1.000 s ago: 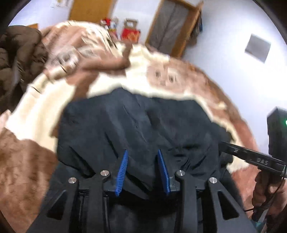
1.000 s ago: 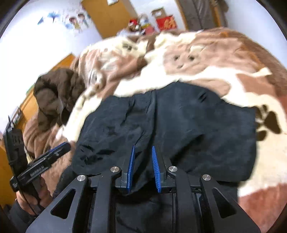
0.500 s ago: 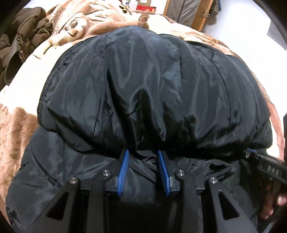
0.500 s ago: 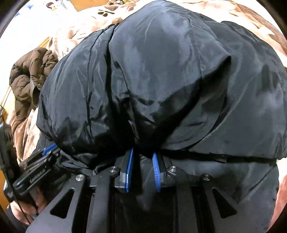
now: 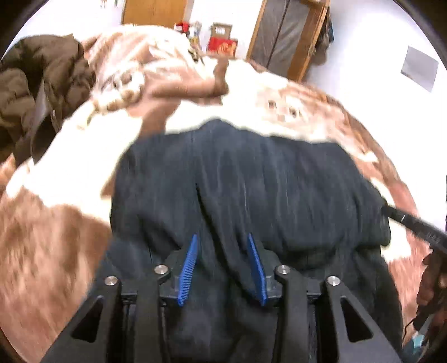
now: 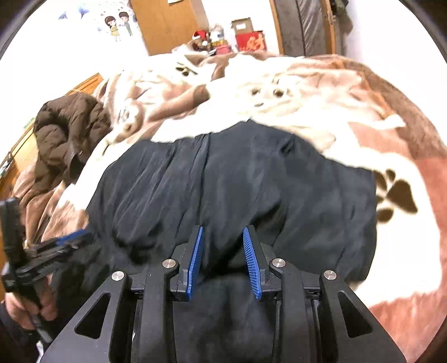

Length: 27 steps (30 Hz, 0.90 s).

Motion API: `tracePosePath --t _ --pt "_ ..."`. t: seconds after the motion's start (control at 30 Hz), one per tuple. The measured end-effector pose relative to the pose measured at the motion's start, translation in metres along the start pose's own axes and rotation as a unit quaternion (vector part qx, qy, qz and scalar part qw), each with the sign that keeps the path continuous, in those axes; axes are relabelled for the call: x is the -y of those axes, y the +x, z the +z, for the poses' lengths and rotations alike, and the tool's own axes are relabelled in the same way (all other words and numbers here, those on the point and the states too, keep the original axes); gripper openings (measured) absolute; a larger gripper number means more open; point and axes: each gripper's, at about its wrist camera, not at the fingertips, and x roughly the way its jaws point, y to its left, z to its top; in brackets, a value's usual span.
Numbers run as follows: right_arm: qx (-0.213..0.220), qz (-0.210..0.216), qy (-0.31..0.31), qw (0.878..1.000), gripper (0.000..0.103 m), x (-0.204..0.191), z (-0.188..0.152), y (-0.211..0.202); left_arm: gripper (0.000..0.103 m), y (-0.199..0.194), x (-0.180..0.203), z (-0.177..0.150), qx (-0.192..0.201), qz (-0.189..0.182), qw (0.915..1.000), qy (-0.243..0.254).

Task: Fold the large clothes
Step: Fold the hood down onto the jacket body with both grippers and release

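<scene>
1. Here, two wrist cameras look out over a bed covered by a brown and cream plush blanket (image 6: 321, 123), printed with animal faces and dark paw prints.
2. A black jacket (image 6: 251, 184) lies spread on the blanket, filling the middle of both views; its far edge sits toward twelve o'clock and its near part runs under the cameras at six o'clock.
3. In the left wrist view, the left gripper (image 5: 222, 245) is at six o'clock. Its jaws stand apart, released, with a ridge of jacket cloth (image 5: 251, 195) rising in the gap between the blue pads; whether the pads touch it is unclear, and this view is blurred.
4. In the right wrist view, the right gripper (image 6: 222, 237) is at six o'clock, its jaws likewise spread and clamping nothing, with black cloth lying between and beneath the blue fingers (image 6: 195, 257).
5. Each camera catches the other tool: the right gripper's black body (image 5: 413, 226) enters at three o'clock in the left view, and the left gripper (image 6: 56, 244) shows at eight o'clock in the right view, at the jacket's left edge.
6. A brown puffy coat (image 6: 67, 134) is heaped at ten o'clock, apart from the jacket.
7. Wooden doors (image 6: 164, 25) and a red box (image 6: 250, 40) stand at twelve o'clock.
</scene>
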Motion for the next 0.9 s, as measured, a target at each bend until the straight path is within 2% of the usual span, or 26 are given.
tracePosePath --t 0.1,0.17,0.23,0.3,0.4,0.47,0.6,0.7,0.77,0.9 --pt "0.001 -0.014 0.004 1.0 0.03 0.01 0.011 0.022 0.042 0.018 -0.006 0.024 0.017 0.008 0.9998 -0.007" --pt "-0.021 -0.035 0.018 0.999 0.03 0.024 0.009 0.043 0.042 0.044 -0.013 0.031 0.001 0.024 0.9996 -0.012" --pt "-0.042 -0.023 0.05 0.998 0.031 0.039 -0.002 0.06 0.042 0.071 -0.022 0.025 -0.024 0.031 0.999 -0.023" --pt "-0.037 -0.014 0.053 0.998 0.031 0.045 -0.014 0.066 0.042 0.085 -0.026 0.016 -0.031 0.027 0.9989 -0.022" --pt "-0.033 -0.021 0.037 0.999 0.031 0.04 -0.017 0.064 0.042 0.08 -0.022 0.014 -0.025 0.032 0.9992 -0.006" --pt "-0.041 -0.022 0.041 0.998 0.031 0.04 -0.008 0.055 0.042 0.069 -0.019 0.018 -0.024 0.033 0.9992 -0.004" --pt "0.024 -0.027 0.019 0.999 0.032 0.029 0.023 0.027 0.042 0.053 -0.014 0.041 0.011 0.033 0.9993 0.012" --pt "0.03 -0.016 0.02 0.999 0.033 0.028 0.044 0.035 0.042 0.066 -0.008 0.065 0.019 0.044 0.9986 0.021" --pt "0.024 -0.026 0.009 0.999 0.033 0.027 0.053 0.052 0.042 0.082 -0.005 0.074 0.015 0.05 0.9983 0.025" --pt "-0.029 -0.032 0.013 0.999 0.033 0.041 0.042 0.103 0.042 0.114 -0.002 0.071 -0.004 0.068 0.9966 0.047"
